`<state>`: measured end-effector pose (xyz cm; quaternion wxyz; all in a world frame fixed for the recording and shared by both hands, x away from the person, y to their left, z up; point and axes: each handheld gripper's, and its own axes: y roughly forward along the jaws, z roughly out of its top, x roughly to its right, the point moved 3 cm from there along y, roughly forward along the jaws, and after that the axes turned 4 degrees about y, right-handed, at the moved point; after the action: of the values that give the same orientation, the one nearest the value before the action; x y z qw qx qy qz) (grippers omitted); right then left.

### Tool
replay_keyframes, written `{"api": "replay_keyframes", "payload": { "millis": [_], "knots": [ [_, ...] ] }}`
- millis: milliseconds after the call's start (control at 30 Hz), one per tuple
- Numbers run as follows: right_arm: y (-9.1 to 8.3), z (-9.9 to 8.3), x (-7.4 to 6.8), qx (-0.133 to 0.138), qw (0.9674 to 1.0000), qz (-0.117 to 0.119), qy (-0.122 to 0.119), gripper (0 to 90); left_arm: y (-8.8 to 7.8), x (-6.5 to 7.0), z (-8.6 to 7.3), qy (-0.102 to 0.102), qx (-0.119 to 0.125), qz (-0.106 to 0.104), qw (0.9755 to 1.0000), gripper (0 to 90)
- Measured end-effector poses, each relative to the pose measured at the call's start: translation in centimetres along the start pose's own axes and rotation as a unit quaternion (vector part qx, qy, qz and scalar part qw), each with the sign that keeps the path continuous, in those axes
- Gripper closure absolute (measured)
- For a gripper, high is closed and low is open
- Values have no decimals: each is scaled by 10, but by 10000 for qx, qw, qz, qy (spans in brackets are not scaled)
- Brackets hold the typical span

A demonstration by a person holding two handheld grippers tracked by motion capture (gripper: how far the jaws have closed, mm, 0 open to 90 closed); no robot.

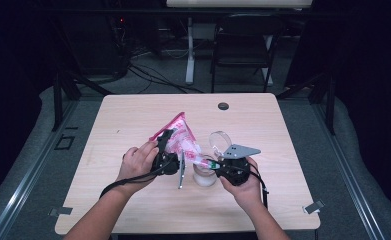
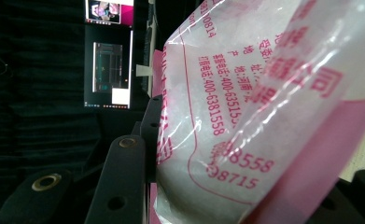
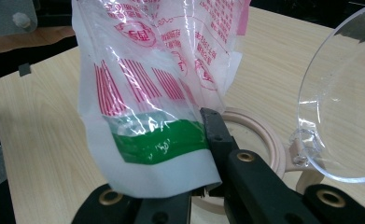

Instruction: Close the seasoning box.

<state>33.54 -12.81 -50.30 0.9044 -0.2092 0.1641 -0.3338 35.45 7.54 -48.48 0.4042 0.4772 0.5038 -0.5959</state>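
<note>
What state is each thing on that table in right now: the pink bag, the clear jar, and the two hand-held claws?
Pink bag: lifted off the table, tilted, clamped at both ends, white grains inside.
Jar: upright under the bag's lower end, mouth open.
Jar lid: clear, hinged, swung up.
Left gripper: shut on the bag's upper part.
Right gripper: shut on the bag's lower green-striped edge.

Clamped on a clear plastic bag (image 2: 245, 116) with pink print, the left tool (image 2: 171, 154); far left, lit screens (image 2: 108, 70) against dark curtain.
</note>
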Motion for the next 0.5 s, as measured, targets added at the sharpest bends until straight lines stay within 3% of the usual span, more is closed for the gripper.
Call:
{"api": "replay_keyframes", "payload": {
  "millis": [500],
  "knots": [
    [1,-1,0,-31,10000,5,-9,900,0,-1,1,65,20,-43,10000,645]
  ]
}}
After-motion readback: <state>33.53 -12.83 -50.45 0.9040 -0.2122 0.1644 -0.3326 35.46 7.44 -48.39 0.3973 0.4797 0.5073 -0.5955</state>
